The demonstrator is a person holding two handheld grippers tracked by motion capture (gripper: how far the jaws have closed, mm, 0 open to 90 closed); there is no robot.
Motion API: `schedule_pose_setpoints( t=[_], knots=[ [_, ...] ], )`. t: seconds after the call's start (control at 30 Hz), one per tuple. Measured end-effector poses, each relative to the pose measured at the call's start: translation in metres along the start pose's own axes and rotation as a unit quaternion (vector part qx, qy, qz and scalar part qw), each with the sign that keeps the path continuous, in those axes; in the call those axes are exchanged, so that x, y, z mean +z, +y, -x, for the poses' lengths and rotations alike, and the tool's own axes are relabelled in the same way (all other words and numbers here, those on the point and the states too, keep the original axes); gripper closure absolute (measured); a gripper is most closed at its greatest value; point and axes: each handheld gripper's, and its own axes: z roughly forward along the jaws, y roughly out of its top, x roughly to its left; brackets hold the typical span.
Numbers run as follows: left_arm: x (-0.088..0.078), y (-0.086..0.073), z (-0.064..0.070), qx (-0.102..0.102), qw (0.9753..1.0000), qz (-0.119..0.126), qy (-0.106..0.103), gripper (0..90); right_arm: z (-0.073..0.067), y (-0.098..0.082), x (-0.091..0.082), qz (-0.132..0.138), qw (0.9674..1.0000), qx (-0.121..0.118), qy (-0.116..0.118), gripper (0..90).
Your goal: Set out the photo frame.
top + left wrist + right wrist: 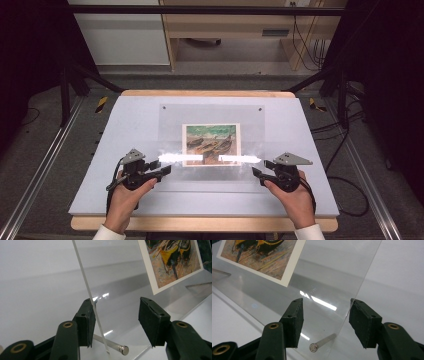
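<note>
The clear acrylic sheet (212, 145) lies flat, long axis left-right, each hand-held gripper (162, 171) (256, 172) apart astride an end edge.

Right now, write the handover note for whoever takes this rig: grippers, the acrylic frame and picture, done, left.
Left gripper: jaws part open around the left edge of the clear acrylic sheet; one pad seems to touch the edge, the other is clear. No grip yet.
Right gripper: jaws part open around the sheet's right edge, not pressing.
Picture lies under the sheet at the middle of the table. A metal pin sits through each near corner.
Done: both grippers lined up on the sheet.
Left: probably close both and move the sheet.
</note>
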Motion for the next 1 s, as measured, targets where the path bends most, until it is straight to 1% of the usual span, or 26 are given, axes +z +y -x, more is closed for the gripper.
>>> schedule_pose_setpoints(
  t=[0.1,0.2,0.37,0.5,0.57,0.6,0.77,0.87,1.0],
  knots=[
    [-0.0004,-0.0002,0.0005,0.0,1.0,-0.001,0.001,47.6,0.0,-0.0006,-0.0006,0.0,1.0,-0.004,-0.001,46.3],
    [-0.001,-0.0006,0.0009,0.002,1.0,-0.001,0.001,47.9,-0.0009,-0.0011,-0.0017,-0.002,1.0,0.0,-0.001,46.9],
    [-0.0028,-0.0022,0.0027,0.007,1.0,-0.002,0.005,48.7,-0.0022,-0.0026,-0.0036,-0.001,1.0,-0.006,-0.006,48.6],
    [-0.0039,-0.0035,0.0043,0.009,0.9999,-0.002,0.008,49.3,-0.0043,-0.0039,-0.0054,-0.002,0.9999,-0.005,-0.009,49.9],
    [-0.0043,-0.0041,0.005,0.01,0.9999,-0.002,0.009,49.4,-0.0041,-0.0044,-0.0059,-0.001,0.9999,-0.01,-0.01,50.5],
    [-0.0045,-0.0044,0.0052,0.011,0.9999,-0.001,0.01,49.5,-0.0047,-0.0047,-0.0064,-0.003,0.9999,-0.007,-0.01,50.8],
    [-0.0056,-0.0056,0.0066,0.014,0.9998,-0.002,0.013,50.0,-0.0056,-0.0058,-0.0077,-0.003,0.9999,-0.009,-0.012,51.9],
    [-0.0064,-0.0065,0.0069,0.014,0.9998,-0.001,0.012,50.6,-0.0056,-0.0067,-0.0083,-0.001,0.9998,-0.016,-0.014,52.6],
    [-0.0072,-0.0075,0.0078,0.015,0.9998,-0.001,0.014,51.2,-0.0071,-0.0078,-0.0099,-0.004,0.9998,-0.01,-0.014,54.0]
  ],
)
